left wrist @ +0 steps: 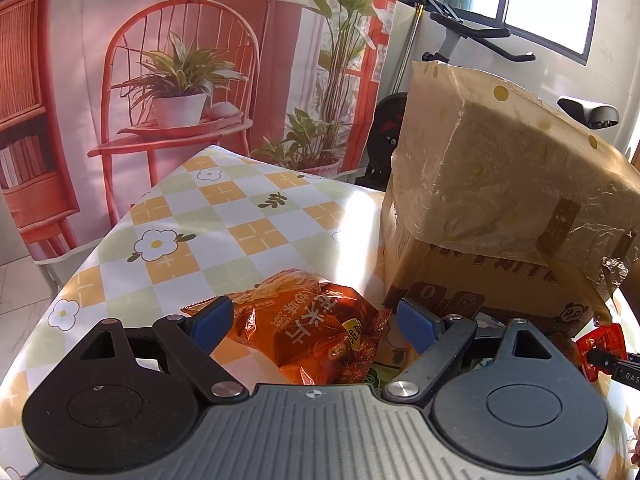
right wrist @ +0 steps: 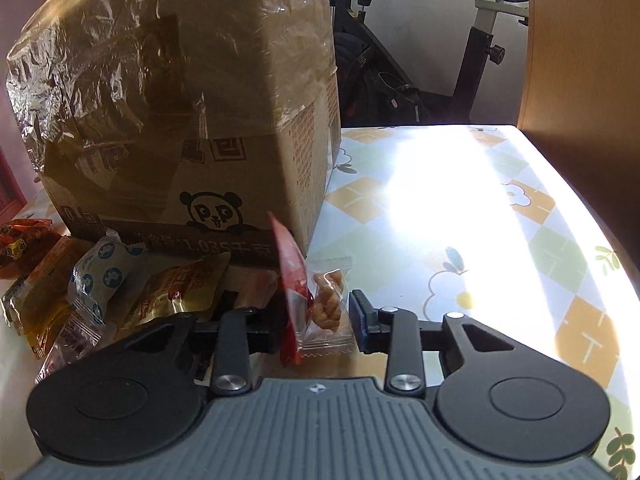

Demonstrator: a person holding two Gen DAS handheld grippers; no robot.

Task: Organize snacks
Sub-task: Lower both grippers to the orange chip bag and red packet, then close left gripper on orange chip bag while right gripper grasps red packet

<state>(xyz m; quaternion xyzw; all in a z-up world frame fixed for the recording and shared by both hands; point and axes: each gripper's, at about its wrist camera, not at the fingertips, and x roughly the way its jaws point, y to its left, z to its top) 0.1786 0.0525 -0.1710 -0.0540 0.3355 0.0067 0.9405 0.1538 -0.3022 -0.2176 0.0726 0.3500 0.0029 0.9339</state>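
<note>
Straddling orange chip bag (left wrist: 316, 328) — left claw (left wrist: 314, 322), jaws apart.

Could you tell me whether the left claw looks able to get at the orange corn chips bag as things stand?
Probably yes: the left claw is open, and the orange corn chips bag lies between its fingers with nothing covering it.

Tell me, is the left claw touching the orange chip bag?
Cannot tell. In the left wrist view the open left claw straddles the orange chip bag, its left pad overlapping it.
</note>
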